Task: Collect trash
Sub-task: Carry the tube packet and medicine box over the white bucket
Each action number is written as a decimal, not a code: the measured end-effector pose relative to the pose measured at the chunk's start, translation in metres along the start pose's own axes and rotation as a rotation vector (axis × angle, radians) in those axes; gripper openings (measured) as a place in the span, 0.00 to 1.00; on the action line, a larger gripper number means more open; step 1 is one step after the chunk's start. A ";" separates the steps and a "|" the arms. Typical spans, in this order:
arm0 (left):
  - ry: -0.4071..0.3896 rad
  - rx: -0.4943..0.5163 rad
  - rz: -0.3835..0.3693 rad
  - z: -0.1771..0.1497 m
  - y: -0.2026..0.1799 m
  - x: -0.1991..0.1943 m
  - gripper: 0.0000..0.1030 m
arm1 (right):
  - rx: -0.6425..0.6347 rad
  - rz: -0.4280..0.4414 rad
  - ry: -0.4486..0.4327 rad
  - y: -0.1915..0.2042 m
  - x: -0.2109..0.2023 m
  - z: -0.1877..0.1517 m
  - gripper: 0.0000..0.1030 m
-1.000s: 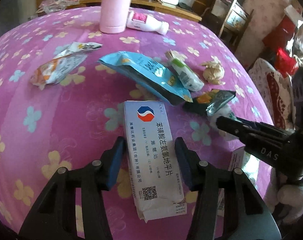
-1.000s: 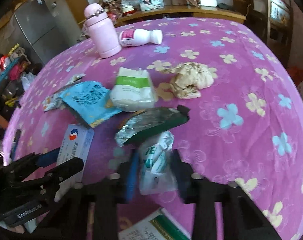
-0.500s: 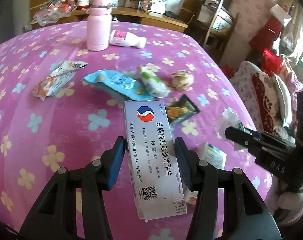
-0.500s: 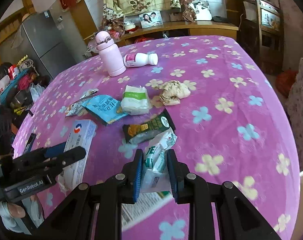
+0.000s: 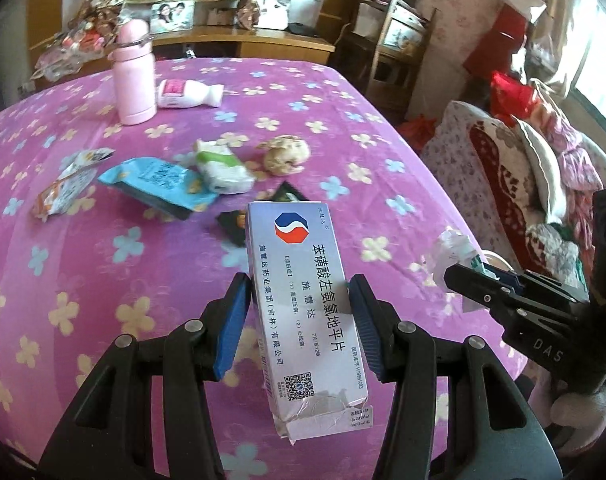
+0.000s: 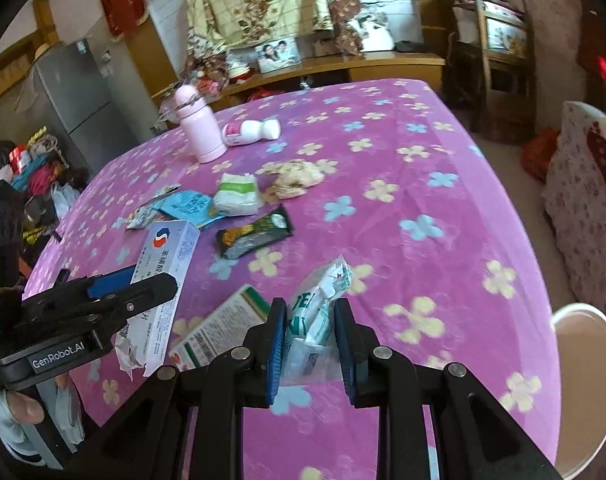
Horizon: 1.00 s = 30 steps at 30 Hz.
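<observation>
Gripping a white medicine box (image 5: 307,304) by its long sides, the left gripper (image 5: 299,292) points forward and down over the near edge of the purple flowered tablecloth (image 5: 83,272), its blue pads pressed flat against the carton, whose torn end hangs toward the camera. Off to its right, the right gripper (image 6: 309,312) tilts down at a like angle and is clamped on a crumpled white-and-green plastic wrapper (image 6: 319,300), the jaws nearly together with the wrapper bunched between them and sticking up past the tips. Both loads sit clear above the cloth. Just below and left of the right gripper lies a flat green-and-white box (image 6: 219,324) on the cloth. Farther ahead of both tools lie a dark snack wrapper (image 6: 255,232), a blue packet (image 5: 159,184), a white tissue pack (image 5: 223,168) and a crumpled brown paper ball (image 5: 287,154). Beyond them stand a pink flask (image 5: 133,76) and a white bottle (image 5: 187,94) on its side. A white bin rim (image 6: 583,340) shows to the right gripper's lower right, past the table edge.
</observation>
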<state>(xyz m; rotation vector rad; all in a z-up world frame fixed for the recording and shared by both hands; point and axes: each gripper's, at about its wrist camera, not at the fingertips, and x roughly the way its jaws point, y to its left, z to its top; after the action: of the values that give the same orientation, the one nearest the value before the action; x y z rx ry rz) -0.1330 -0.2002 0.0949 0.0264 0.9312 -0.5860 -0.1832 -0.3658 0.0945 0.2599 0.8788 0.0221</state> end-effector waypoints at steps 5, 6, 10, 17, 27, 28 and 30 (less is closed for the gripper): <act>0.003 0.040 -0.014 0.001 -0.025 0.006 0.48 | 0.036 -0.037 -0.011 -0.025 -0.019 -0.010 0.22; 0.002 0.049 -0.018 0.001 -0.030 0.007 0.48 | 0.041 -0.045 -0.013 -0.030 -0.023 -0.012 0.22; 0.006 0.079 -0.036 0.003 -0.052 0.013 0.48 | 0.065 -0.074 -0.021 -0.049 -0.037 -0.019 0.22; 0.019 0.143 -0.077 0.004 -0.097 0.024 0.48 | 0.127 -0.122 -0.033 -0.088 -0.057 -0.034 0.22; 0.050 0.228 -0.145 0.004 -0.161 0.042 0.48 | 0.216 -0.193 -0.047 -0.143 -0.086 -0.056 0.22; 0.053 0.238 -0.149 0.004 -0.167 0.044 0.48 | 0.225 -0.200 -0.048 -0.147 -0.088 -0.059 0.22; 0.060 0.260 -0.160 0.003 -0.180 0.049 0.48 | 0.247 -0.213 -0.049 -0.160 -0.094 -0.065 0.22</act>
<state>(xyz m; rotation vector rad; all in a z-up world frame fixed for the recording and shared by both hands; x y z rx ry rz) -0.1960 -0.3762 0.0996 0.2050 0.9158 -0.8561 -0.3065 -0.5184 0.0888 0.3944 0.8569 -0.2911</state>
